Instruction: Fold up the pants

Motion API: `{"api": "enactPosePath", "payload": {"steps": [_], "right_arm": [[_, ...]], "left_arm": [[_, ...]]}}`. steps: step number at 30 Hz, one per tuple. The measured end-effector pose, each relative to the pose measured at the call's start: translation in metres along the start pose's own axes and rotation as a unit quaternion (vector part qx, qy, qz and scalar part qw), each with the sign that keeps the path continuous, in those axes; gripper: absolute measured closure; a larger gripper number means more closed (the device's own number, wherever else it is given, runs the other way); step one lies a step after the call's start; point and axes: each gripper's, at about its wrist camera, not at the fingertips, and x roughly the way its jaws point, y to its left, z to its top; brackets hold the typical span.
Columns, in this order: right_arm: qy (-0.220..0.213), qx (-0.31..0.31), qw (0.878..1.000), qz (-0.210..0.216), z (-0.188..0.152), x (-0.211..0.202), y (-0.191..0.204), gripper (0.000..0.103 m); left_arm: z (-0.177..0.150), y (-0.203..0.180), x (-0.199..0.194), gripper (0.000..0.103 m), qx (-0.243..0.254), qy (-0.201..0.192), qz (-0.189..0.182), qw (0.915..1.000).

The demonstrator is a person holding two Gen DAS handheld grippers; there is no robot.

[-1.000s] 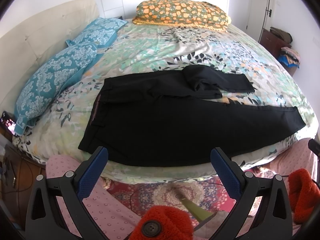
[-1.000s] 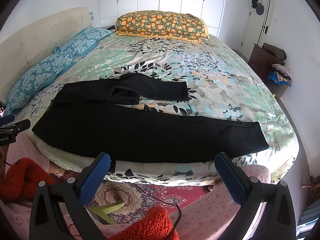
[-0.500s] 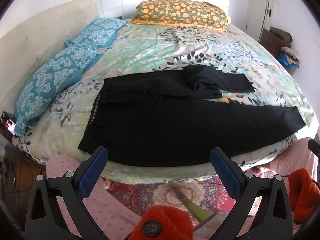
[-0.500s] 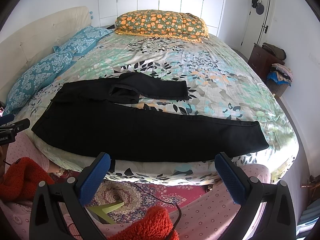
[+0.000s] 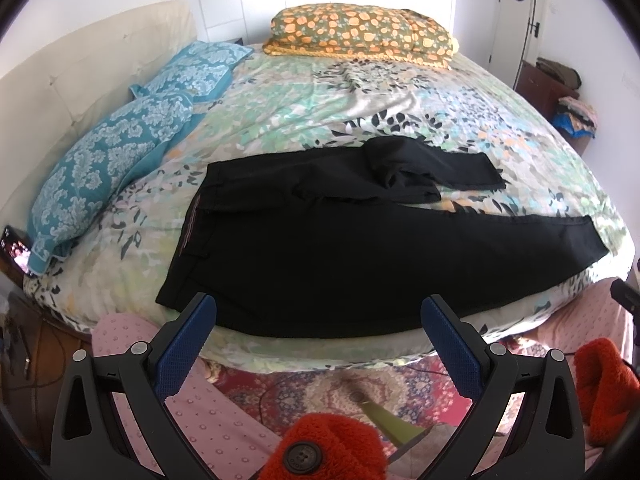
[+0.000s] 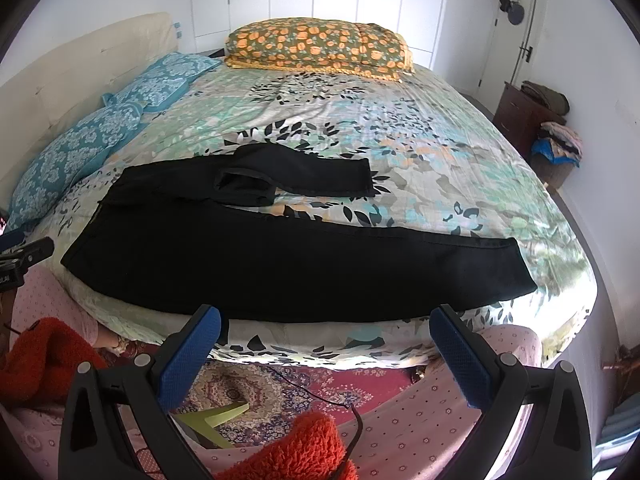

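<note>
Black pants (image 5: 340, 248) lie on the flowered bedspread (image 5: 360, 112), waistband to the left. The near leg runs flat along the bed's front edge to the right. The far leg is folded back on itself into a bunched fold (image 5: 404, 176). The pants also show in the right wrist view (image 6: 280, 256). My left gripper (image 5: 320, 340) is open and empty, held below the front edge near the waist end. My right gripper (image 6: 326, 344) is open and empty, below the front edge near the middle of the near leg.
Two blue pillows (image 5: 116, 156) lie by the cream headboard (image 5: 72, 80) at left. An orange flowered pillow (image 5: 360, 36) lies at the far edge. A patterned rug (image 6: 280, 384) covers the floor. A dresser with clothes (image 6: 536, 120) stands at right.
</note>
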Motion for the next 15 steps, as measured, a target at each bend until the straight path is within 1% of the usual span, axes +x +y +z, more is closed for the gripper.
{"api": "enactPosePath", "payload": {"steps": [6,9,12,15], "right_arm": [[0.002,0.021,0.999,-0.024,-0.005,-0.004,-0.01,0.0],[0.004,0.028,0.999,-0.028,-0.004,-0.004,-0.013,0.0],[0.009,0.027,0.999,-0.036,-0.003,-0.002,-0.013,0.0],[0.016,0.016,0.998,-0.054,-0.002,0.001,-0.009,0.0]], "left_arm": [[-0.001,-0.001,0.005,0.001,0.001,0.008,-0.011,0.9999],[0.0,-0.006,0.007,0.001,0.009,0.011,-0.015,0.9998],[-0.001,-0.008,0.006,0.001,0.016,0.011,-0.013,0.9997],[-0.002,-0.008,0.008,0.001,0.016,0.015,-0.007,0.9997]]}}
